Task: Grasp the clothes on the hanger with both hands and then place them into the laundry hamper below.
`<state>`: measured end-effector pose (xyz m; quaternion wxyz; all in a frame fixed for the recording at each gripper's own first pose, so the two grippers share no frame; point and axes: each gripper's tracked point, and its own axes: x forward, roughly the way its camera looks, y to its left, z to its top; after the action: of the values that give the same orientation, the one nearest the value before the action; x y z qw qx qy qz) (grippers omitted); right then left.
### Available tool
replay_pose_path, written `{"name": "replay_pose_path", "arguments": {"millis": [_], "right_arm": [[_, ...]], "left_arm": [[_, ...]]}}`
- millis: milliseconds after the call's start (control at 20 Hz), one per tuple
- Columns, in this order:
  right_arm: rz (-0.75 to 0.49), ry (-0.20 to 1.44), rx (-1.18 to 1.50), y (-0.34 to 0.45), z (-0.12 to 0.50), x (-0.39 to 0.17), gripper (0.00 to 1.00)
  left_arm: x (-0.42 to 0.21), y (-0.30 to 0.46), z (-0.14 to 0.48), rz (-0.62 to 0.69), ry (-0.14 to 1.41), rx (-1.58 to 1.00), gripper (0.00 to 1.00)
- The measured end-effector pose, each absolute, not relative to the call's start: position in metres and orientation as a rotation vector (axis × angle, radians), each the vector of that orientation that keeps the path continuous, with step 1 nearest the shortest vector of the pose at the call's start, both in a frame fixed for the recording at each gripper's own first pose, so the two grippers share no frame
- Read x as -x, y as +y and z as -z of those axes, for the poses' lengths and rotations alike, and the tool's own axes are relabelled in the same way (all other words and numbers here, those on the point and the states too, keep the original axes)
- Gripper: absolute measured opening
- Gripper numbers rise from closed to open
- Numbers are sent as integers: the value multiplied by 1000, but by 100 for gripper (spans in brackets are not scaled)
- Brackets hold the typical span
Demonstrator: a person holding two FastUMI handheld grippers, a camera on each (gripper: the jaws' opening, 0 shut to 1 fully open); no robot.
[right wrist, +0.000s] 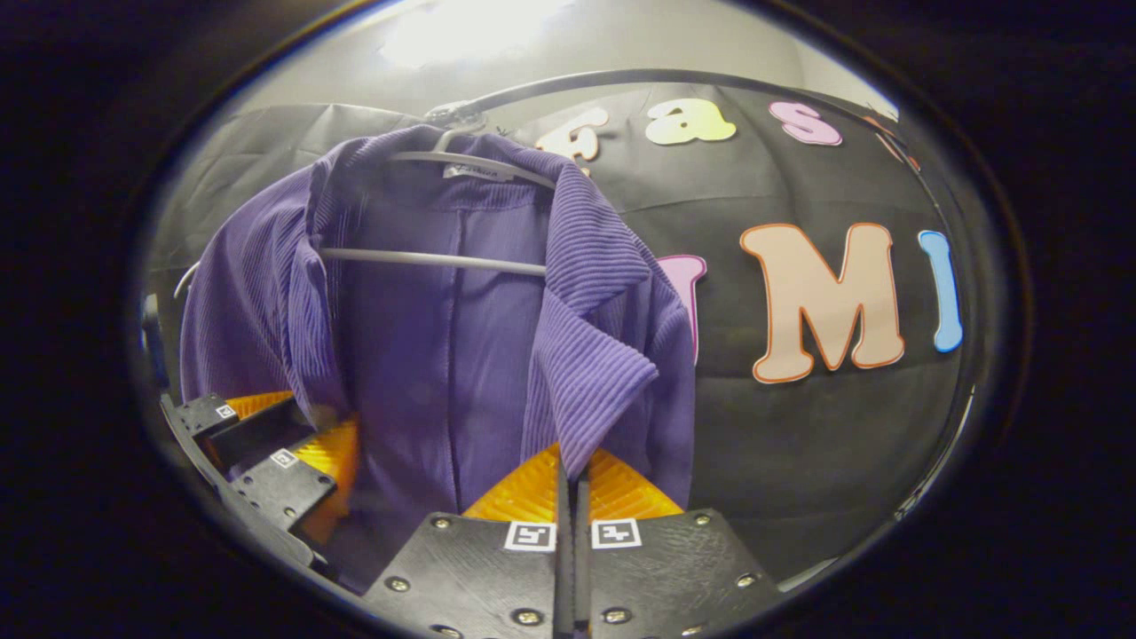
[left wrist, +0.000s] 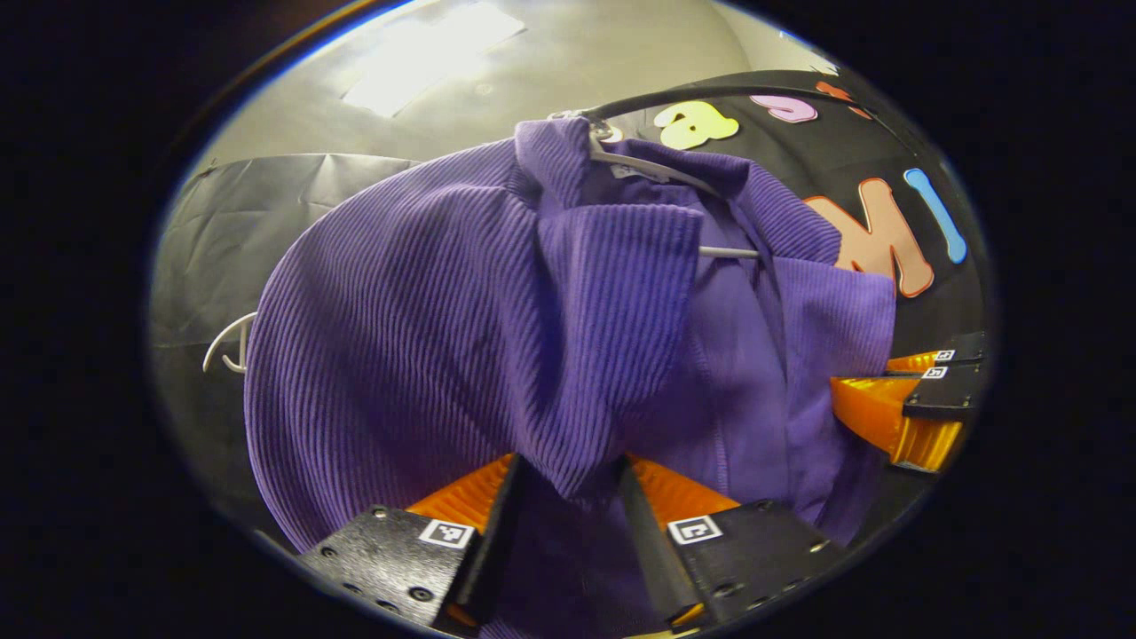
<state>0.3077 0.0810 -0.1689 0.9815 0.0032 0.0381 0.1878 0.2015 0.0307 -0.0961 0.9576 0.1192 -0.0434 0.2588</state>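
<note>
Beneath the rail [right wrist: 674, 78], a purple shirt [right wrist: 444, 337] hangs on a white hanger [right wrist: 435, 258]. Its left collar fold drops between the left gripper [left wrist: 568, 484], whose fingers stand apart around it. The right gripper [right wrist: 571, 479] is pinched tight on the other lapel edge. Beyond the shirt, the left gripper view shows pale ceiling [left wrist: 550, 62] with a bright light panel [left wrist: 426, 53].

Purple shirt [left wrist: 426, 328]: lower hem cut off by the lower edge in the left gripper view. White hanger [right wrist: 435, 259]: both ends hidden under the shirt's shoulders. Label inside the shirt's collar [right wrist: 472, 170] too small to make out.
</note>
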Motion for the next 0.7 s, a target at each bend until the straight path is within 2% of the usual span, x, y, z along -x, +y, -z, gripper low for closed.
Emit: {"name": "replay_pose_path", "arguments": {"millis": [150,250,450,700], "right_arm": [[-378,80,-27,76,173,-308,0],[-376,77,-45,73,170,-306,0],[-372,89,-28,79,170,-302,0],[-265,91,47,71,163,-301,0]], "left_arm": [[-199,21,85,-463,-125,-232,18],[-194,10,81,-390,-122,-197,5],[-167,-16,79,-210,-84,-117,0],[-121,-23,61,-46,-75,-63,0]]}}
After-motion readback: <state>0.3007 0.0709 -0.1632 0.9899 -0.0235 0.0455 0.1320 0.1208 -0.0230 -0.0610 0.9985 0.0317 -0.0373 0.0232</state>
